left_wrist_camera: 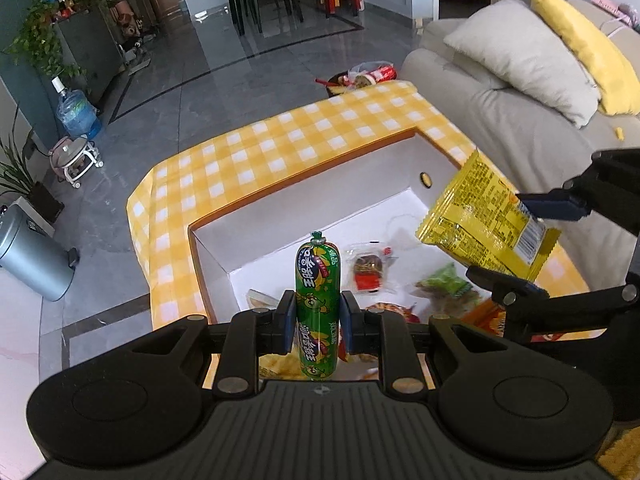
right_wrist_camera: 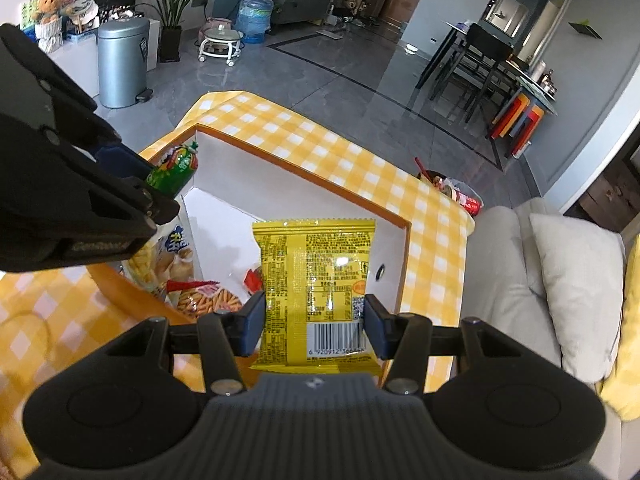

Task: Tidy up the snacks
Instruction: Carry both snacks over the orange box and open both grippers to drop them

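My left gripper is shut on a green sausage stick, held upright over the near edge of a white box with an orange rim. My right gripper is shut on a yellow snack packet, its barcode side towards the camera, above the same box. In the left wrist view the right gripper and the yellow packet hang at the right over the box. In the right wrist view the left gripper with the sausage stick shows at the left.
Inside the box lie several small snacks, among them a red packet and a green one. Snack bags sit by the box's near side. The box rests on a yellow checked tablecloth. A grey sofa with pillows stands to the right.
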`<state>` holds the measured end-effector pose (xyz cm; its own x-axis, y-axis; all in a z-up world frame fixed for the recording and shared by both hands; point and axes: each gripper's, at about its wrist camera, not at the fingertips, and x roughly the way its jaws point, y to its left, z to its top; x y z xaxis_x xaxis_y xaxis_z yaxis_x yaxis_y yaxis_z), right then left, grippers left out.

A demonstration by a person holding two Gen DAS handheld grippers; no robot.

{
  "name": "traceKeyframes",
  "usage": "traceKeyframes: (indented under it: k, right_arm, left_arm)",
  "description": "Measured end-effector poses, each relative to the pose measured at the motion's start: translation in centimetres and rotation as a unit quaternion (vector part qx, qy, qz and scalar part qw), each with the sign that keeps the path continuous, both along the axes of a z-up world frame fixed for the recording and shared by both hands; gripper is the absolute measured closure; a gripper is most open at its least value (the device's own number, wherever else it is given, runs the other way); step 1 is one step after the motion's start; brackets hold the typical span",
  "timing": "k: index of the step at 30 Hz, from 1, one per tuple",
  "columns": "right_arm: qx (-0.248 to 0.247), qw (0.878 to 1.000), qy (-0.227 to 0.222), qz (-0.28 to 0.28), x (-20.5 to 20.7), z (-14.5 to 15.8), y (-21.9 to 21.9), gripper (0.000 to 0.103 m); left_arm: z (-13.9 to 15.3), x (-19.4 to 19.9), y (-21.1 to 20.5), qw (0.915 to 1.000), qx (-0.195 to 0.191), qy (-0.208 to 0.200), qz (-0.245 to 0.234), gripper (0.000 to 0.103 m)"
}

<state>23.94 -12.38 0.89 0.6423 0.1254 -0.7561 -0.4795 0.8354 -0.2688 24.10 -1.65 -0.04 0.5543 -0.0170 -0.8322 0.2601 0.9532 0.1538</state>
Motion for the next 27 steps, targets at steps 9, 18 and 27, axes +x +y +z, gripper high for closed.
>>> traceKeyframes:
  k: [9, 18, 27]
  right_arm:
    - [-0.022, 0.999, 0.024, 0.019, 3.7, -2.3, 1.7, 0.054]
    - [-0.055, 0.997, 0.05, 0.026, 6.7, -5.1, 3.2, 0.054]
    - [-0.082, 0.994, 0.061, 0.025, 8.7, -7.1, 3.1, 0.054]
  left_arm:
    - [-2.4, 3.7, 1.0, 0.9992, -0.002, 0.039, 0.012, 0.079]
    - [-5.2, 6.7, 1.1, 0.9965, 0.004, 0.079, 0.029, 0.079]
    - [-6.9, 8.8, 1.6, 0.9939, 0.013, 0.099, 0.048, 0.078]
